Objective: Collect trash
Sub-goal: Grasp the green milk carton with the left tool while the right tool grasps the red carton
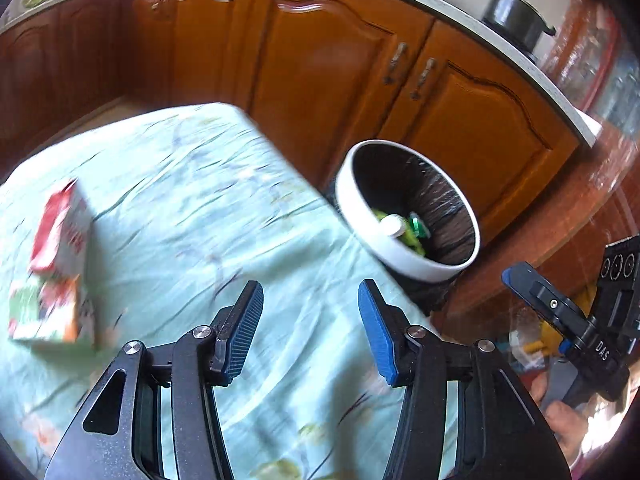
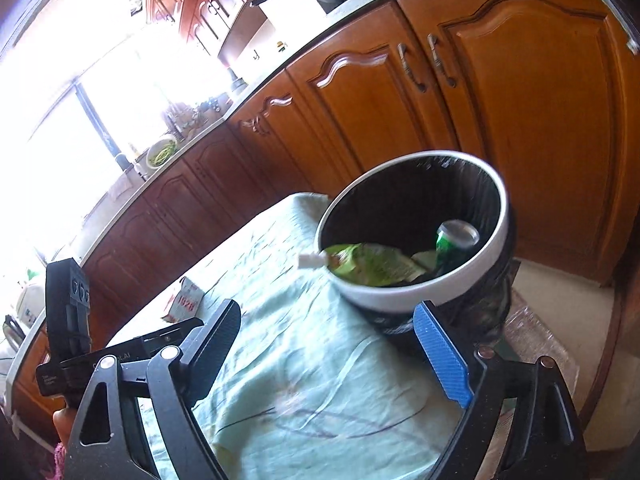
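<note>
Green-clothed table (image 1: 192, 200), bin (image 1: 404, 258) beside: both grippers (image 1: 310, 330) (image 2: 326, 354) released, empty. Cartons (image 1: 60, 264) look light, crushable; grip flat sides.

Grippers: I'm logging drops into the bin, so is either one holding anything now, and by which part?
Nothing is held: the left gripper and right gripper both stand open and empty.

The left gripper (image 1: 310, 316) points downward and forward with its jaws partly apart and nothing between the blue-faced pads (image 1: 374, 332). The right gripper (image 2: 332, 344) stands with jaws spread wide, likewise empty between its fingers (image 2: 440, 356). Each tool appears at the edge of the other's view, gripped from below by a hand (image 1: 560, 412), the two held side by side.
</note>
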The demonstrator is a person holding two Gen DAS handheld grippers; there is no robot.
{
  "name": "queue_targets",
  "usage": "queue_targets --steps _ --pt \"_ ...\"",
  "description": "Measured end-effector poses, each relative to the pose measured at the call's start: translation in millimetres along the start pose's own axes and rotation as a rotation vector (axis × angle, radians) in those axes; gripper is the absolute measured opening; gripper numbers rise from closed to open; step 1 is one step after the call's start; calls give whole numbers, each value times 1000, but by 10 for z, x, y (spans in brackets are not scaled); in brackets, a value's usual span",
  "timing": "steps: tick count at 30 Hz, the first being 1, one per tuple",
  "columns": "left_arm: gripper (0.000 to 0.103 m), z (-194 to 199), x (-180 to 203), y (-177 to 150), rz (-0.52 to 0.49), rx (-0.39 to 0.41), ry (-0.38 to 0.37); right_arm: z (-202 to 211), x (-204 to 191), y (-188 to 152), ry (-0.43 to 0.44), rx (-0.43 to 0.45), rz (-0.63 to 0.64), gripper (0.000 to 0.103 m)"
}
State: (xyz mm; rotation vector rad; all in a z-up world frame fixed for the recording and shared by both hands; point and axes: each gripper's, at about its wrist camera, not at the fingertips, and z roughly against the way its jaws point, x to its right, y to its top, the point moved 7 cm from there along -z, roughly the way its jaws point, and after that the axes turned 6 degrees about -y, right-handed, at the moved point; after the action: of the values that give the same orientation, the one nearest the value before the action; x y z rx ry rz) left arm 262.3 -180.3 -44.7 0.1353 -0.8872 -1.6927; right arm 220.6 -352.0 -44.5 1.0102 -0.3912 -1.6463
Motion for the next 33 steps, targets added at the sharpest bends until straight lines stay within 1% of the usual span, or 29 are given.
queue_targets --steps 5,10,13,18,19,23,28,30,32,33 --pt "50 303 -421 -208 92 31 31 -85 -278 -248 33 -43 27 90" --pt "50 603 -800 -372 160 67 71 -181 -562 -427 66 -78 73 90" --pt "50 732 -984 -434 185 85 98 -210 -726 -507 80 -90 100 90" --pt "58 887 -1212 -507 212 113 138 -262 -916 -553 102 -108 123 90" --pt "60 899 -1243 -507 215 115 146 -270 -940 -550 104 -110 126 90" --pt "78 901 -1377 -469 222 130 201 -325 -1016 -509 112 -113 135 90" --pt "82 739 -1535 -365 220 100 248 -410 -1092 -475 120 -120 139 90" --pt "82 645 -1579 -315 215 84 266 -448 -1104 -465 123 -127 131 90" --pt "83 535 -1575 -279 194 61 276 -498 -1106 -461 125 -137 118 90" --pt "84 485 -1571 -271 177 48 297 -520 -1108 -457 127 -143 111 90"
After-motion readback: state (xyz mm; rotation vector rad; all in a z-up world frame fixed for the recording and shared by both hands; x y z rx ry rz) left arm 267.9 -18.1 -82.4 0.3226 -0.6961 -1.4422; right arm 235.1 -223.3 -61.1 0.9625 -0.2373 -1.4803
